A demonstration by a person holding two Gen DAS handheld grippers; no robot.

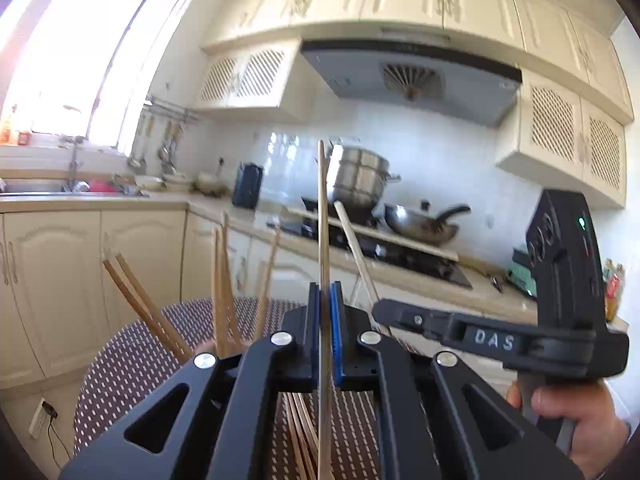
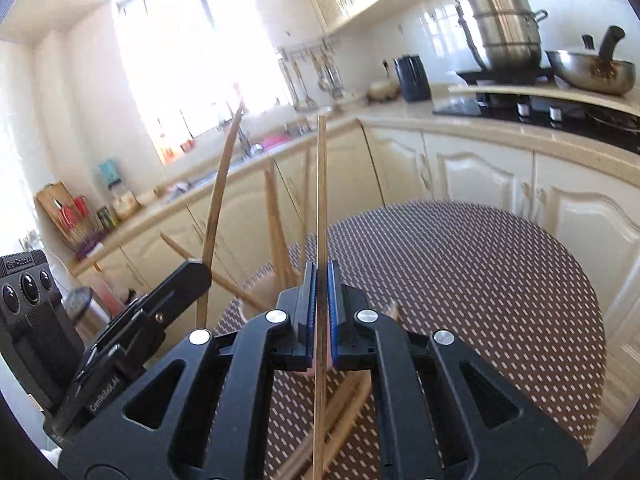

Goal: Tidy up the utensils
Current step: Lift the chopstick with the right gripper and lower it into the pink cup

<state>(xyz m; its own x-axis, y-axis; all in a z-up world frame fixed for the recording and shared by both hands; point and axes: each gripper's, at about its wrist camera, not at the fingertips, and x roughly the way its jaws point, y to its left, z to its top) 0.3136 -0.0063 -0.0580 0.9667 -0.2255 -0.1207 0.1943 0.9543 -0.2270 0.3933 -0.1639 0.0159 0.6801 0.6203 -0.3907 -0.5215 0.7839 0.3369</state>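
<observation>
Black tongs with blue pads fill the bottom of each wrist view. Left tongs [image 1: 327, 312] are closed tight on a thin wooden chopstick [image 1: 322, 216], which runs straight up between the pads and ends in front of the steel steamer pot [image 1: 360, 178]. Right tongs [image 2: 319, 292] are likewise clamped on a second slim wooden chopstick [image 2: 321, 184], its tip rising towards the bright window [image 2: 192, 52].

Below both tongs lies a round worktop covered with a brown mat dotted in white [image 2: 480, 280]. More wooden chopsticks [image 1: 298, 432] lie loose on it directly beneath the left tongs, and a similar heap [image 2: 344, 408] shows beneath the right tongs. Just ahead and left of the left tongs, several chopsticks stand splayed at angles [image 1: 224, 280]; what holds them is mostly hidden, though the right view shows a pale, blurred cup-like shape [image 2: 260, 292] at their base.

To the right of the left tongs, a person's hand [image 1: 572, 416] grips the handle of the other black tool. Beyond the round worktop run cream kitchen cabinets [image 2: 480, 176], a black hob carrying a steel wok with a black handle [image 1: 424, 226], a dark kettle [image 1: 247, 186] and a grey extractor hood [image 1: 408, 76].
</observation>
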